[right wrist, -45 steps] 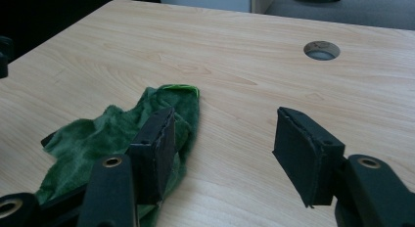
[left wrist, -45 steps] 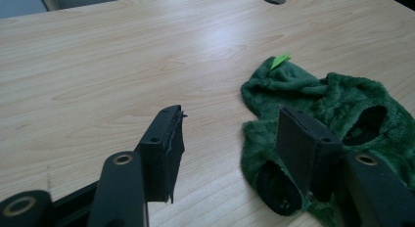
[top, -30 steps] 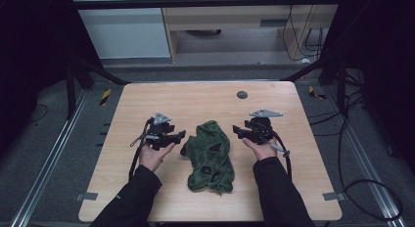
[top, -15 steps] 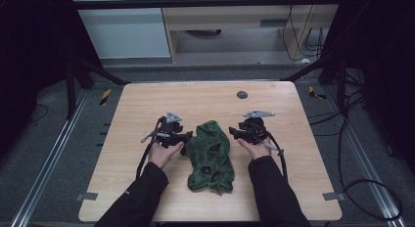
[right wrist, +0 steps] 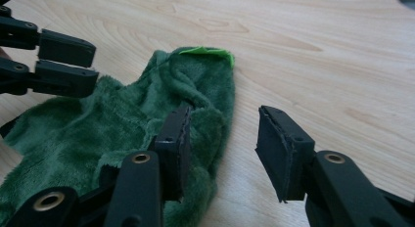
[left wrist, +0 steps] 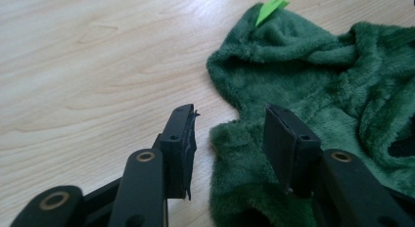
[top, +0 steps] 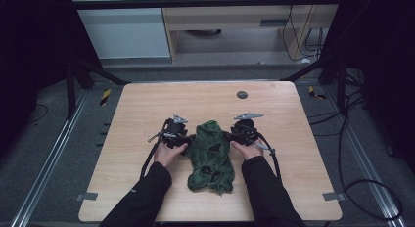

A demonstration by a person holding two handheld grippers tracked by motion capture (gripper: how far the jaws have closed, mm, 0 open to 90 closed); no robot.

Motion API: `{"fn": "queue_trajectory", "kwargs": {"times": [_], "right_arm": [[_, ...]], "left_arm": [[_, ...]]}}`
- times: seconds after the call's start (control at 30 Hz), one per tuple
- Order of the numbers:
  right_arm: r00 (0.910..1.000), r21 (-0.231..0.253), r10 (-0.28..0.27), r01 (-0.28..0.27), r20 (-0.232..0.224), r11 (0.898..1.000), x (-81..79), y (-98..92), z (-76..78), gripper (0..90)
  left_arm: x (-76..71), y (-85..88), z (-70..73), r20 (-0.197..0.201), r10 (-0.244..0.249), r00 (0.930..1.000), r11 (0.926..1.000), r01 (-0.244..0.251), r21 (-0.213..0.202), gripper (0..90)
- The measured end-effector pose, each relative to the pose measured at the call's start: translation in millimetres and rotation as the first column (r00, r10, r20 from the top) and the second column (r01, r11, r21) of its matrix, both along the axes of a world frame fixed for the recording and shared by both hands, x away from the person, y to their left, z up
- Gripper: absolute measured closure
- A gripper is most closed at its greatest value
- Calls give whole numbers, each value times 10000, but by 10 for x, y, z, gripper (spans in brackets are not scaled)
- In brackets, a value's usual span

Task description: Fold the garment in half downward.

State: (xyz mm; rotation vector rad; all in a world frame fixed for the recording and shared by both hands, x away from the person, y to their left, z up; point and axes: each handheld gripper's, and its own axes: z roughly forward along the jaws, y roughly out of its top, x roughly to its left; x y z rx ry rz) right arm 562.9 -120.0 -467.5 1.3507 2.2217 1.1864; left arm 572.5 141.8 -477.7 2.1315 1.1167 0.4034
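- At the near edge of the table [top: 147, 197] I see my two dark sleeves come in from below.
- Between them lies the green fleece garment [top: 211, 156], crumpled, its far end level with both tools.
- My left gripper [left wrist: 230, 134] has its jaws wide apart, straddling the garment's left edge, gripping nothing.
- My right gripper [right wrist: 222, 141] is equally wide, one jaw over the fleece, one over bare wood.
- Farther off, a bright green tag [right wrist: 208, 52] marks the garment's end.
- Beyond, a small dark disc [top: 242, 94] sits on the table.
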Motion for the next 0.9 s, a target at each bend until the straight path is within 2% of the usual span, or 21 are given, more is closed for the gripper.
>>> {"fn": "queue_trajectory", "kwargs": {"times": [0.1,0.4,0.63,0.9], "right_arm": [[9998,-79,74,-75,-163,9999,17,36,-31,585],[9977,-275,317,-334,-596,9991,49,86,-116,665],[9944,-413,437,-478,-962,9980,77,79,-181,728],[9928,-576,540,-604,-1068,9965,70,111,-211,807]], "left_arm": [[15,-8,-38,-115,-19,9999,9999,20,113,568],[41,-13,-79,-499,-56,9987,9999,49,-137,633],[39,-34,-96,-615,-91,9981,9999,83,-133,685],[33,-57,-102,-742,-55,9972,9998,43,-170,762]]}}
